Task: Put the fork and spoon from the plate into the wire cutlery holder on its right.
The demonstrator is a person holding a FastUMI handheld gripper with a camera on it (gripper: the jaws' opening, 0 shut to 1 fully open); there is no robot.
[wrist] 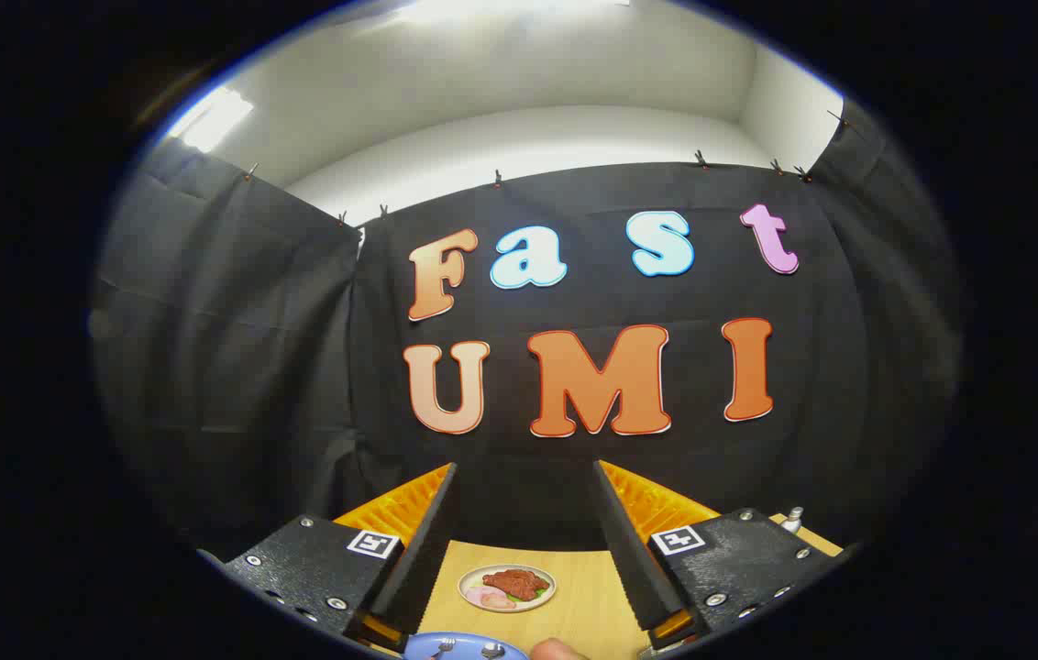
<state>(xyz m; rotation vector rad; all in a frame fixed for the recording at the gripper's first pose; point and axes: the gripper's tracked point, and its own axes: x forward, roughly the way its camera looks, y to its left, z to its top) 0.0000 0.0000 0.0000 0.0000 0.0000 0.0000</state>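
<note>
My gripper [525, 477] is held high above the wooden table [588, 596] and stands open, with nothing between its fingers. Far below, nearest to me between the fingers, lies a blue plate [459, 647]. On it I see the tines of a fork [443, 646] and the bowl of a spoon [491, 650]; their handles are cut off from sight. Beyond the right finger a small metal tip [792, 520] sticks up; I cannot tell whether it belongs to the wire cutlery holder.
A white plate with a piece of meat and some garnish [507, 587] sits on the table beyond the blue plate. A fingertip [558, 650] shows just right of the blue plate. The black cloth wall rises behind the table.
</note>
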